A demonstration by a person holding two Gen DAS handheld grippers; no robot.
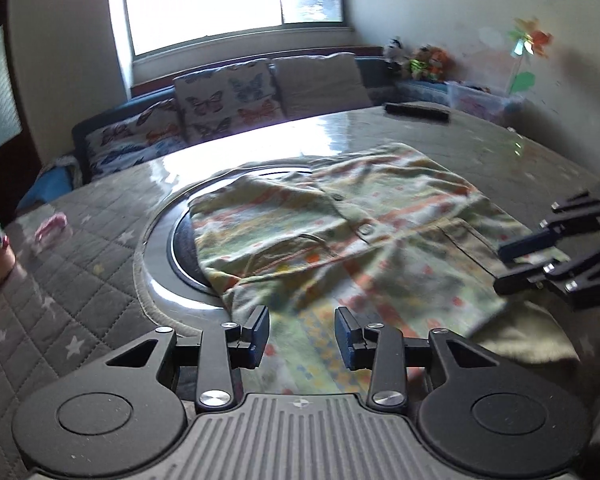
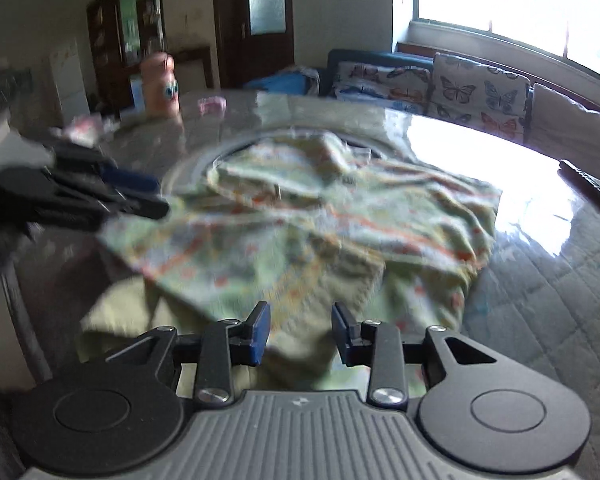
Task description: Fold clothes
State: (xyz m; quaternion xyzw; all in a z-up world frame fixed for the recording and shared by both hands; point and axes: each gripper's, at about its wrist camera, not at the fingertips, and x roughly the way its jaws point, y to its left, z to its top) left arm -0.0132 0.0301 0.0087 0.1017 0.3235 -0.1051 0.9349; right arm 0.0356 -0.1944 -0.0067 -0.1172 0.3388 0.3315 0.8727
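Daylight pours through a wide window [image 1: 236, 0] above a dark blue sofa [image 1: 100, 128] lined with butterfly-print cushions [image 1: 228, 100]. Glare washes the glossy table [image 1: 480, 136] covered in grey quilted, star-patterned cloth. A dark wooden door [image 2: 256, 16] with a frosted pane stands beside pale walls.

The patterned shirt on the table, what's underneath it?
The shirt lies partly over a round inset disc in the quilt-covered table. How far the disc continues beneath the cloth is hidden.
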